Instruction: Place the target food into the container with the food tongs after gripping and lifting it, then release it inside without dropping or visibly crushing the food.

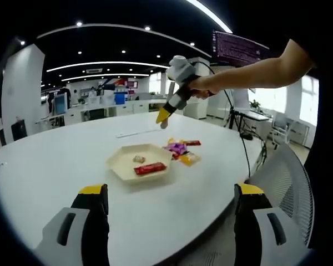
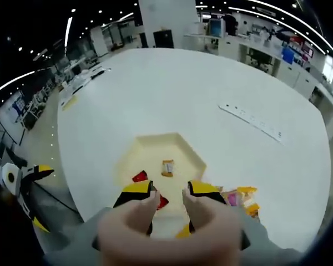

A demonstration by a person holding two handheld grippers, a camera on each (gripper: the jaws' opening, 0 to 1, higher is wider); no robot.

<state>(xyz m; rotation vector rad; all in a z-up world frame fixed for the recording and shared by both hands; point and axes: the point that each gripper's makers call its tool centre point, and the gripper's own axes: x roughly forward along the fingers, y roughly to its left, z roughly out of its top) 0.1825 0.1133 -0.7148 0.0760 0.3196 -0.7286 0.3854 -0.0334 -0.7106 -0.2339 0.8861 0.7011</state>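
Note:
A cream hexagonal tray (image 1: 124,158) (image 2: 155,145) sits mid-table and holds a red packet (image 1: 150,168) (image 2: 140,177) and a small tan snack (image 1: 139,159) (image 2: 167,167). Beside it lies a pile of wrapped snacks (image 1: 181,149) (image 2: 240,197). A hand holds my right gripper (image 1: 164,118) (image 2: 169,193) high above the far side of the tray. It is shut on beige food tongs (image 2: 155,233), whose two tips stand apart with nothing between them. My left gripper (image 1: 170,191) (image 2: 19,183) hovers at the table's near edge with its jaws wide apart and empty.
A white power strip (image 1: 136,133) (image 2: 250,123) lies on the big round white table (image 1: 55,160) beyond the tray. A mesh office chair (image 1: 286,177) stands at the right edge. Desks and monitors fill the office behind.

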